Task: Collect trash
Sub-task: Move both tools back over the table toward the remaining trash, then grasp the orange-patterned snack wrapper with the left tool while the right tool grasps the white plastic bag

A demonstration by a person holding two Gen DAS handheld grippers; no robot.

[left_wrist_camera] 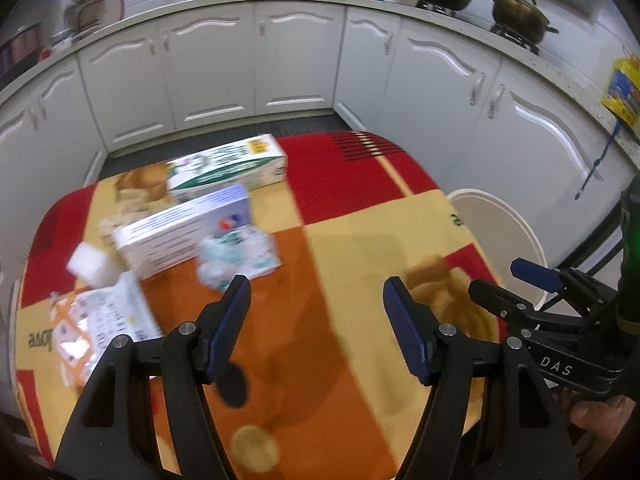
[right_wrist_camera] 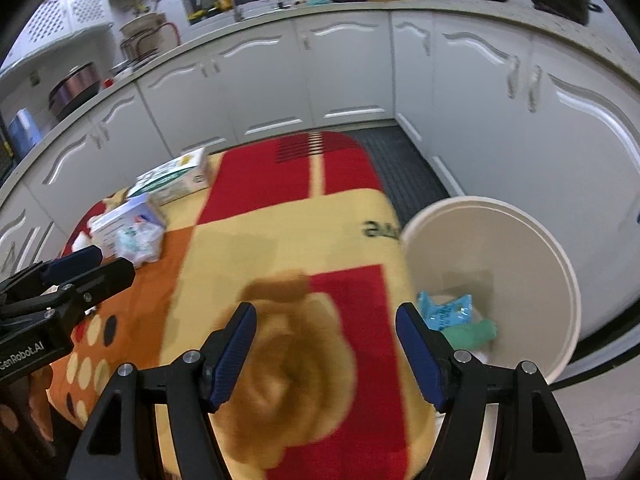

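- Trash sits in a cluster at the far-left part of the red, cream and orange patterned tabletop [left_wrist_camera: 340, 240]; the round cream plastic bin [right_wrist_camera: 500, 240] stands on the floor just off the tabletop's right edge.
- My left tool [left_wrist_camera: 316, 320] is spread, nothing between the blue pads. My right tool [right_wrist_camera: 326, 344] likewise, spread and empty, hanging over the tabletop near the bin.
- Crumpled clear-and-teal plastic wrapper [left_wrist_camera: 238, 258]: nearest to the left tool. I judge it very light, soft and crackly, and it'll collapse on a pinch. No real long axis; grab the bunched middle.
- White-and-purple cardboard box [left_wrist_camera: 184, 232]: touching the wrapper, just behind it. Probably empty and light, with stiff walls. Long axis runs left-right in the left wrist view, slightly skewed. Pinch across the short width.
- Green-and-white long carton [left_wrist_camera: 228, 168]: furthest back, near the far edge, long axis roughly parallel to the purple box. Same grip, across the narrow side.
- Flat orange-and-white foil packet [left_wrist_camera: 96, 328]: lies flat at the left edge. Thin and likely slippery, so take it by an edge.
- Small white blocky piece [left_wrist_camera: 90, 266]: blurred, can't tell the material.
- Bin already holds a blue wrapper [right_wrist_camera: 446, 312] and something green [right_wrist_camera: 474, 334].
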